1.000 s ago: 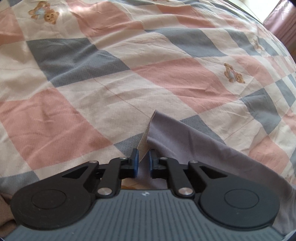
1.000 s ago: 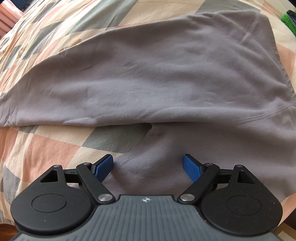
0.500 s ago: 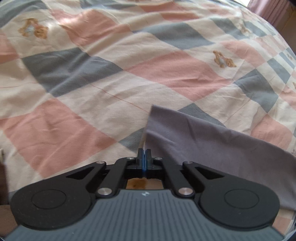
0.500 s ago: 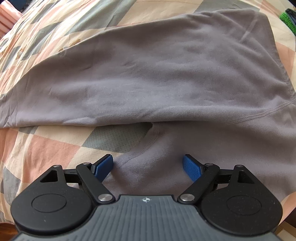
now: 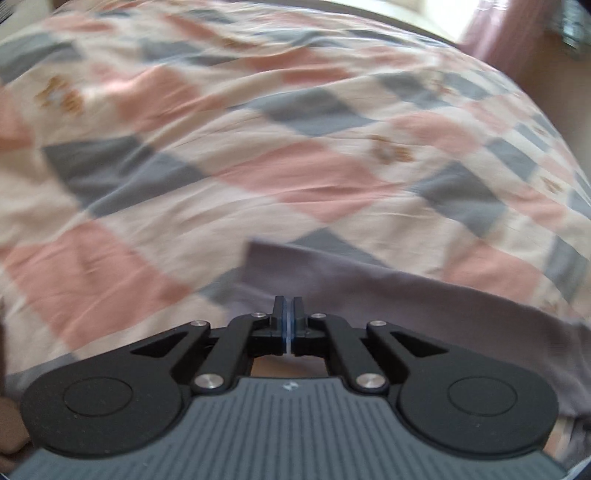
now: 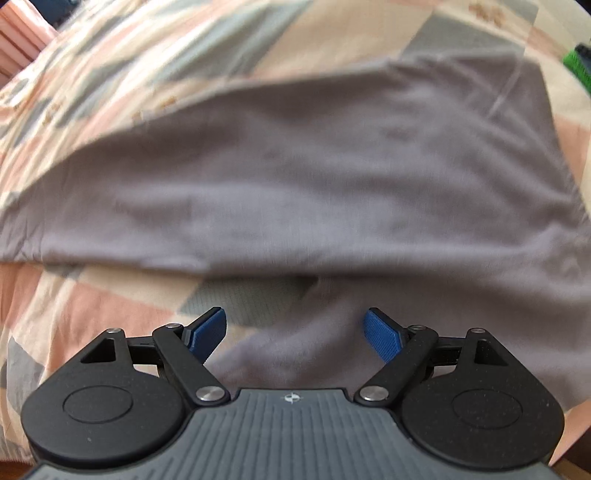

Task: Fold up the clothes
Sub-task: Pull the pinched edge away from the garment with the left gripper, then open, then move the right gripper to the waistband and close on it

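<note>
A grey garment (image 6: 295, 184) lies spread on a checked bedspread (image 6: 92, 302), one layer folded over another. My right gripper (image 6: 295, 328) hangs open just above the garment's near part; its blue pads (image 6: 208, 328) touch nothing. In the left wrist view, my left gripper (image 5: 287, 310) has its pads together on the garment's (image 5: 406, 302) edge near a corner. Its jaws are opening by a hair, and a thin pale strip of cloth shows between them. The cloth rises toward the fingers. This view is blurred.
The pink, grey and cream bedspread (image 5: 258, 147) with small bear prints fills both views. A pink curtain (image 5: 491, 33) hangs past the bed's far right edge. A green object (image 6: 576, 62) lies at the bed's right side.
The left gripper's pads went from slightly apart to closed at the garment's edge. That gripper then rose and swung, taking the cloth along. The right gripper has barely moved.
</note>
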Demonstrator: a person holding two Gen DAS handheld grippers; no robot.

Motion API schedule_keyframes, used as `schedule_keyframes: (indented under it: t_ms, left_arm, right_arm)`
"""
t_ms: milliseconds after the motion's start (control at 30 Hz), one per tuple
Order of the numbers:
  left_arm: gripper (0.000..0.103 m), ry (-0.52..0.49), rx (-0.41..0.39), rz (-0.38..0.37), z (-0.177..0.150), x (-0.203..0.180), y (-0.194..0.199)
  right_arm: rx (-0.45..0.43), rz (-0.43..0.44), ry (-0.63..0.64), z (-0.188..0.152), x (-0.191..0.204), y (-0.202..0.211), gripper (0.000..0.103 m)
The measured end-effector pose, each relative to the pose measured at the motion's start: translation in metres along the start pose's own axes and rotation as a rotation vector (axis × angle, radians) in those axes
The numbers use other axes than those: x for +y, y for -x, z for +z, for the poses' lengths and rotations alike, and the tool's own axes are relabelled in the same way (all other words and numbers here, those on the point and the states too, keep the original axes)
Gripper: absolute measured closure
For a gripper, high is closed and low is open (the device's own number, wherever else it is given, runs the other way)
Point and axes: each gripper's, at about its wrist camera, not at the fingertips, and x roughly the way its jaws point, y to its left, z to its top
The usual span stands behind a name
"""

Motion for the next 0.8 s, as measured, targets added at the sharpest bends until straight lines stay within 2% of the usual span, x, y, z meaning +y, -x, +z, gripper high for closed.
schedule_keyframes:
  t_ms: [100, 200, 267, 367, 467, 600, 700, 800]
  left_arm:
    - [0.097, -0.066, 0.087, 0.096, -0.014, -0.012, -0.033]
    - [0.095, 0.047, 0.146, 0.245, -0.031, 0.013, -0.052]
    - [0.094, 0.163, 0.128, 0.287, -0.038, 0.027, -0.04]
    - [0.094, 0.208, 0.11, 0.302, -0.05, 0.022, -0.017]
    - [0.094, 0.231, 0.135, 0.2, -0.069, -0.012, 0.003]
    - [0.094, 0.221, 0.179, -0.028, -0.101, -0.096, 0.016]
    - [0.094, 0.174, 0.196, -0.179, -0.113, -0.17, 0.013]
    - [0.094, 0.055, 0.181, -0.247, -0.106, -0.239, 0.001]
  right_arm:
    - [-0.046, 0.009, 0.033, 0.004, 0.002, 0.002, 0.021]
    - [-0.015, -0.041, 0.073, 0.005, -0.004, -0.008, 0.022]
    - [0.036, -0.096, 0.068, 0.0, -0.018, -0.011, 0.023]
    - [0.012, -0.073, 0.016, -0.006, -0.045, 0.007, 0.024]
    - [-0.055, -0.073, -0.028, -0.004, -0.074, 0.028, 0.024]
    - [-0.177, -0.095, -0.08, 0.011, -0.116, 0.048, 0.029]
    - [-0.241, -0.079, -0.09, 0.031, -0.141, 0.05, 0.037]
    - [-0.28, -0.036, -0.018, 0.058, -0.145, 0.042, 0.037]
